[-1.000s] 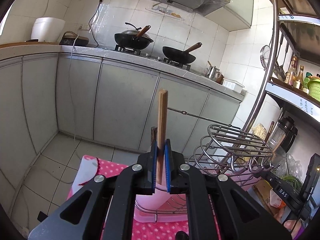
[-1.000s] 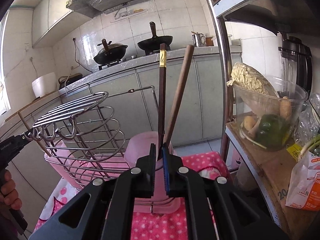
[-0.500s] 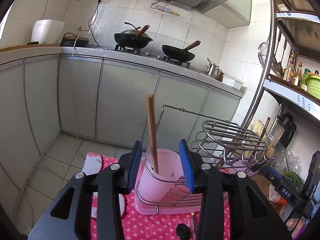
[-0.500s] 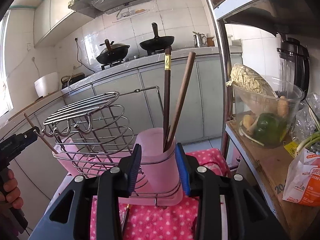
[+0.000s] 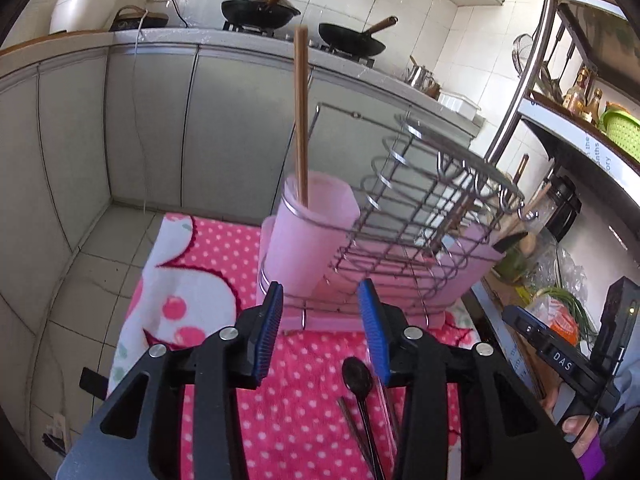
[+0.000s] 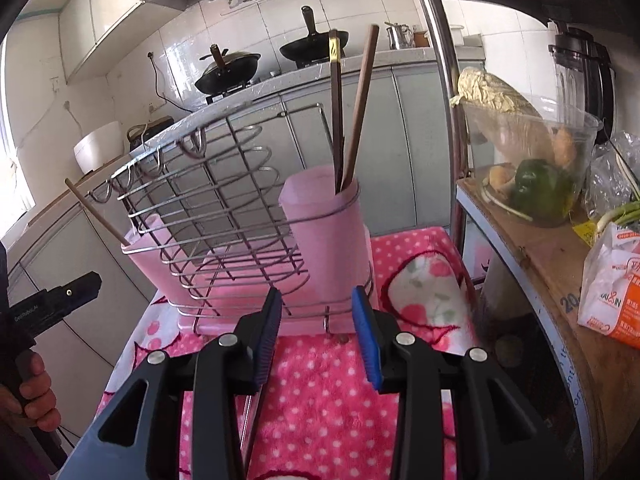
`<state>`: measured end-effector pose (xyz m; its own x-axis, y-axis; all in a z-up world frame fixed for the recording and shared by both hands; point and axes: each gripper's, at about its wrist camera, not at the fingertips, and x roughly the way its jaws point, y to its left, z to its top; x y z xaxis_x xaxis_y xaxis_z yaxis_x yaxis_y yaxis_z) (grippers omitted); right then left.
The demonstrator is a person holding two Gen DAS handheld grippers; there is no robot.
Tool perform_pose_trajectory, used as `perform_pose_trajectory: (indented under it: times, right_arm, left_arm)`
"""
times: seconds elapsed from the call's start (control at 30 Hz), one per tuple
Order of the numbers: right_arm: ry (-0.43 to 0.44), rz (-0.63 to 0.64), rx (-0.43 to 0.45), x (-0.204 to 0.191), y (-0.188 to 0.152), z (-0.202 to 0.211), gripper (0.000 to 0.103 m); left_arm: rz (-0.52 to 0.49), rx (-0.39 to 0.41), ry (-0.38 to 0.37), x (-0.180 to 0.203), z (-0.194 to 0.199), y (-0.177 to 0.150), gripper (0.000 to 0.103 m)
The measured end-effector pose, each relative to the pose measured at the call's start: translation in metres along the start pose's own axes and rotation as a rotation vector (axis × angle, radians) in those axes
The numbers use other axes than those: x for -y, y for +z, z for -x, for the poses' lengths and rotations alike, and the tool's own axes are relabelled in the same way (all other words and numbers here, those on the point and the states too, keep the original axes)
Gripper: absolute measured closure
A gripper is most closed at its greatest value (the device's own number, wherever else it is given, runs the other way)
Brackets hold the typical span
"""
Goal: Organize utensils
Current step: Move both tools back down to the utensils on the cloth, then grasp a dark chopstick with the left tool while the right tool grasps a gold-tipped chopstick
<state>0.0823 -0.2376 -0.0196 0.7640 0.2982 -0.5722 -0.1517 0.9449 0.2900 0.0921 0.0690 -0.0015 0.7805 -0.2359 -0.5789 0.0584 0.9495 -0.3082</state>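
On the pink cloth (image 5: pixel 224 248): wire rack (image 5: pixel 420 216) with a pink cup at each end
Left cup (image 5: pixel 312 236): one light wooden chopstick (image 5: pixel 301 120) stands in it, nearly upright
Right cup (image 6: pixel 328 232): a dark chopstick (image 6: pixel 337 112) and a brown one (image 6: pixel 362 104) lean together inside
Left gripper (image 5: pixel 324 332): jaws apart, nothing between the pads; black spoon (image 5: pixel 360 388) lies on the cloth below it
Right gripper (image 6: pixel 318 330): jaws apart, empty; short of the right cup
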Motion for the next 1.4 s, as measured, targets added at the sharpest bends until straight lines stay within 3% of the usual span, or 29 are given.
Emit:
perform_pose_trajectory:
  times: [0.2,0.37,0.5,0.83,0.9,1.17,1.4]
  right_arm:
    - [0.023,-0.029,-0.120,0.001,-0.024,-0.014,0.067]
    - [0.062,-0.061,-0.224,0.002,-0.040,-0.028,0.070]
    - [0.091,-0.075,-0.267,0.003,-0.046,-0.034,0.072]
    - [0.161,-0.124,-0.346,0.008,-0.052,-0.048,0.074]
    - [0.183,-0.143,-0.373,0.009,-0.052,-0.053,0.083]
    - [0.249,-0.199,-0.473,-0.001,-0.055,-0.085,0.084]
    - [0.180,-0.177,-0.532,-0.019,-0.062,-0.117,0.081]
  left_arm:
    - [0.061,-0.247,-0.068,-0.006,-0.034,-0.040,0.064]
    - [0.074,-0.405,-0.073,-0.001,-0.062,-0.065,0.081]
    - [0.080,-0.493,-0.057,0.002,-0.082,-0.075,0.086]
    - [0.041,-0.603,0.021,0.022,-0.122,-0.080,0.086]
    - [0.036,-0.595,0.034,0.023,-0.124,-0.082,0.092]
    - [0.053,-0.558,0.022,0.007,-0.104,-0.071,0.094]
    - [0.029,-0.525,0.048,-0.019,-0.078,-0.053,0.095]
